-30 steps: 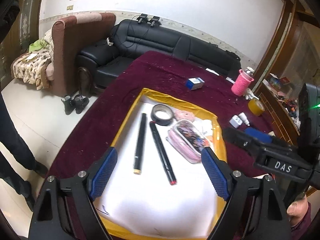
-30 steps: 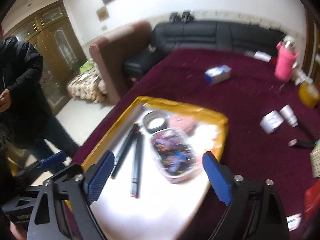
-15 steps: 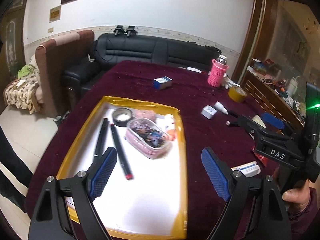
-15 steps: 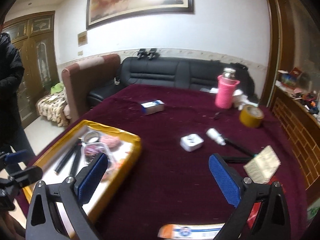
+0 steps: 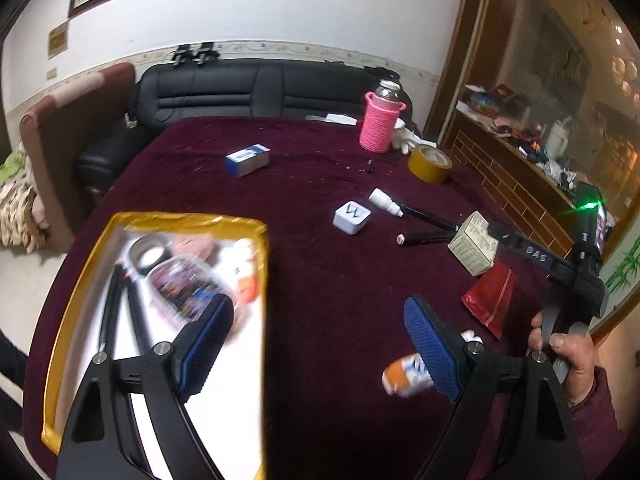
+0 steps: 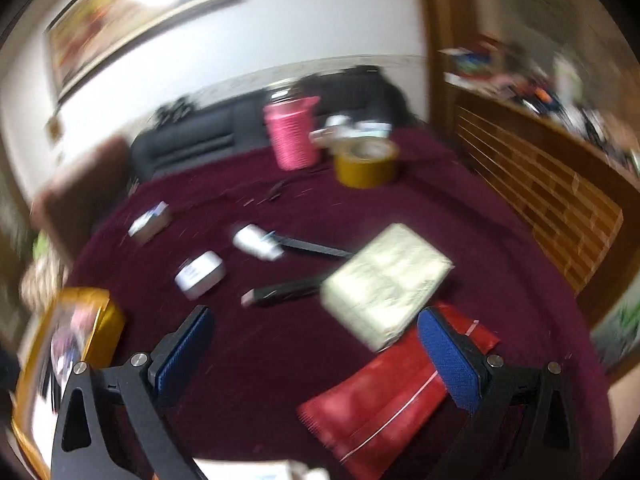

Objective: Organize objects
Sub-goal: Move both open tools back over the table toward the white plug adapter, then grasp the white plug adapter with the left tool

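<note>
Both grippers, left [image 5: 318, 340] and right [image 6: 316, 354], hang wide open and empty. The red foil pouch [image 6: 384, 392] lies near the worktop's [image 6: 472, 216] right edge; a hurried grab risks crumpling it or nudging the pale cardboard box [image 6: 386, 276].

My black-framed left gripper [image 5: 320, 344] and right gripper [image 6: 316, 354] carried blue, cross-hatched pads on their jaws. The bench [image 5: 312, 184] wore deep maroon cloth. A gold-rimmed white tray [image 5: 160, 218] held a black tape ring [image 5: 146, 250]. Beyond lay a white cube adapter [image 5: 352, 218], a blue-and-white carton [image 5: 247, 159], a pink knitted bottle sleeve [image 5: 380, 128], a mustard-yellow tape roll [image 6: 365, 166], a cream printed box [image 6: 386, 280] and a glossy red pouch [image 6: 380, 396].
</note>
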Action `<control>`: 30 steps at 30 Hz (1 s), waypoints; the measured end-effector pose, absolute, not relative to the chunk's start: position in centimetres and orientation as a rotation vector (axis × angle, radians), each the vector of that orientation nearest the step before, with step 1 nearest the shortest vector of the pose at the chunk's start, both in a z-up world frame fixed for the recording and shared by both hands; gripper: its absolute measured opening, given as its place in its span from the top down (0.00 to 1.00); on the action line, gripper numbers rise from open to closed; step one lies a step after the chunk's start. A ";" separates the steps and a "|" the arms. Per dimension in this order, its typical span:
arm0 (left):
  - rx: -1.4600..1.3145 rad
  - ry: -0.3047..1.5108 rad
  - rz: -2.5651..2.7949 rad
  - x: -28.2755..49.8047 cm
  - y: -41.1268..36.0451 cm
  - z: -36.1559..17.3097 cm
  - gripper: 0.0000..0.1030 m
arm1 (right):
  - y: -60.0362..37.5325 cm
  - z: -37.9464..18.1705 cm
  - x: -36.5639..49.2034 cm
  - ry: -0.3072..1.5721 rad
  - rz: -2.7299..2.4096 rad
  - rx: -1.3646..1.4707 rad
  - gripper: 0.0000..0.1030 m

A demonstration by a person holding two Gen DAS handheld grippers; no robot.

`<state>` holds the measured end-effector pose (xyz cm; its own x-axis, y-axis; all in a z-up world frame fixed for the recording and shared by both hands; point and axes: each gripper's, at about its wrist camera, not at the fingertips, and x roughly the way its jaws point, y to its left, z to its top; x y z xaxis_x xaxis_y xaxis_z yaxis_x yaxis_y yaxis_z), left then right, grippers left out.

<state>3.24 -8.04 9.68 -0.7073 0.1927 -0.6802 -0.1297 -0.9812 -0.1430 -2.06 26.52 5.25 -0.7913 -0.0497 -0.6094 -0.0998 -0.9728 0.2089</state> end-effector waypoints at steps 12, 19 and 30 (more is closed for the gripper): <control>-1.258 0.228 2.681 -12.1 -0.1 3.1 0.16 | 31.8 1.3 -4.8 0.680 2.886 -1.039 0.00; -1.235 0.331 2.644 -17.2 2.8 0.6 0.16 | 32.3 0.5 -5.1 0.770 2.875 -1.116 0.00; -1.245 0.537 2.586 -18.9 5.4 -1.6 0.48 | 32.3 0.1 -4.9 0.818 2.871 -1.148 0.00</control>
<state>-18.89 5.42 -1.58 -0.6161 0.0399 -0.7867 -0.3499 -0.9087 0.2279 -4.91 32.28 0.14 -0.7408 -0.2347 -0.6294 -0.1321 -0.8678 0.4790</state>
